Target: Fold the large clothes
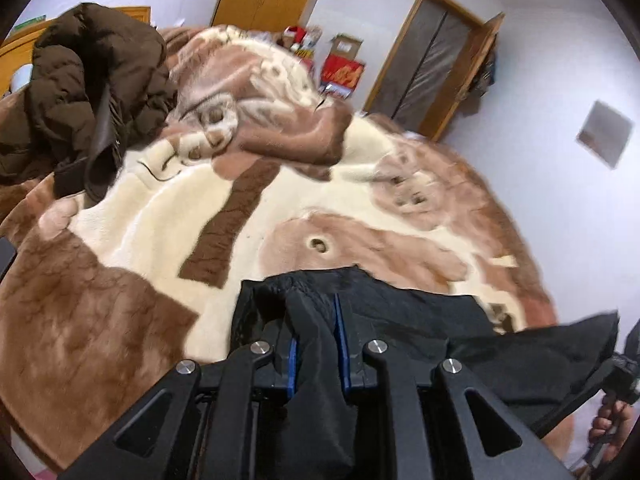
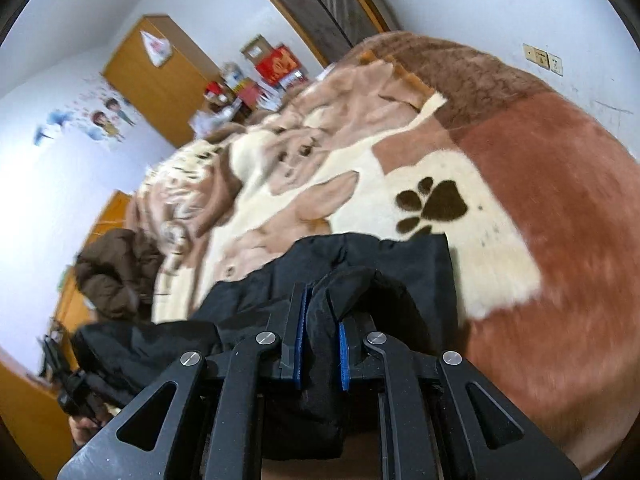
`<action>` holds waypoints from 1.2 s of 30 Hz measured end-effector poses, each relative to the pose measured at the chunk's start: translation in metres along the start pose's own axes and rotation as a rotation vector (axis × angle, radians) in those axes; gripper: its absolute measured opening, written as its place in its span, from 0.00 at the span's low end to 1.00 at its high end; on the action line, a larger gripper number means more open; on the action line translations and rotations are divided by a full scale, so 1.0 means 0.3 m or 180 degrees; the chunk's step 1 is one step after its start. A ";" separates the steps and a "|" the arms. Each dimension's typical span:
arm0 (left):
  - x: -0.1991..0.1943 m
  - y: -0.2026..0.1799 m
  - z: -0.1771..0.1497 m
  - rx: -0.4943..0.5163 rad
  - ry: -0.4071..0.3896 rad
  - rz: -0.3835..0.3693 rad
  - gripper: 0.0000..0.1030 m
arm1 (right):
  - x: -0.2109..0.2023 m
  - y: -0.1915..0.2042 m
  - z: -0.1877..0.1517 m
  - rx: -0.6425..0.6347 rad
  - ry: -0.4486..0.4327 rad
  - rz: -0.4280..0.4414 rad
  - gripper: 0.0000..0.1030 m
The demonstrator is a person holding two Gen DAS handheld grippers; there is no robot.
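While the black garment (image 1: pixel 420 320) hangs bunched between both pairs of tongs, it stretches sideways from one to the other, its long axis running across the near edge of the bed (image 1: pixel 120 320). The left tongs (image 1: pixel 316 344) are clenched on a fold of its fabric, which fills the gap between the blue pads and spills down behind them. The right tongs (image 2: pixel 322 334) likewise grasp a bunch of the same cloth, which drapes forward over the fingers. Beyond lies a plush brown-and-cream blanket (image 2: pixel 440 152) with a paw print (image 2: pixel 434 206), rumpled farther back. A dark brown puffy jacket (image 1: pixel 92 92) sits heaped on the blanket's far left, well apart from the garment. Against the far wall stand a wooden wardrobe (image 2: pixel 160 76) and stacked boxes (image 2: pixel 276 64).
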State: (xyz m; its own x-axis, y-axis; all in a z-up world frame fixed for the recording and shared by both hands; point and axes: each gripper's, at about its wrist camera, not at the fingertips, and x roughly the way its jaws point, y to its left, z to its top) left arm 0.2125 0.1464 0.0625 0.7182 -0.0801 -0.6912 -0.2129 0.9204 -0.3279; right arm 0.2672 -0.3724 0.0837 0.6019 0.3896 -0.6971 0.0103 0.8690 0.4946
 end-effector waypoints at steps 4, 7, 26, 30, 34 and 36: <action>0.242 0.026 -0.003 -0.0054 0.0324 0.0210 0.18 | 0.229 -0.068 0.044 0.0073 0.0343 -0.0226 0.17; 0.357 0.033 -0.033 -0.0034 0.0410 0.0286 0.22 | 0.359 -0.120 0.036 0.0144 0.0507 -0.0263 0.18; 0.046 -0.005 0.128 -0.0182 -0.0250 -0.0080 0.73 | 0.030 -0.040 0.135 0.0186 -0.0175 0.0334 0.60; 0.058 -0.083 0.025 0.0132 -0.0081 -0.0309 0.73 | 0.011 0.016 0.073 -0.0040 -0.0291 0.0264 0.60; 0.181 -0.161 -0.126 0.0452 0.0292 -0.0355 0.73 | 0.159 0.096 -0.087 -0.0621 0.0134 0.0115 0.60; 0.273 -0.181 -0.179 0.0525 0.0484 -0.0287 0.73 | 0.265 0.083 -0.141 -0.0703 0.0336 -0.0050 0.60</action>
State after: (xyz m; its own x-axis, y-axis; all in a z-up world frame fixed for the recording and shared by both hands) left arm 0.2473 0.0693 -0.0109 0.6187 -0.2100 -0.7570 -0.0324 0.9560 -0.2917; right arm 0.2816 -0.3069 0.0187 0.5162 0.3950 -0.7599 -0.1629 0.9164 0.3657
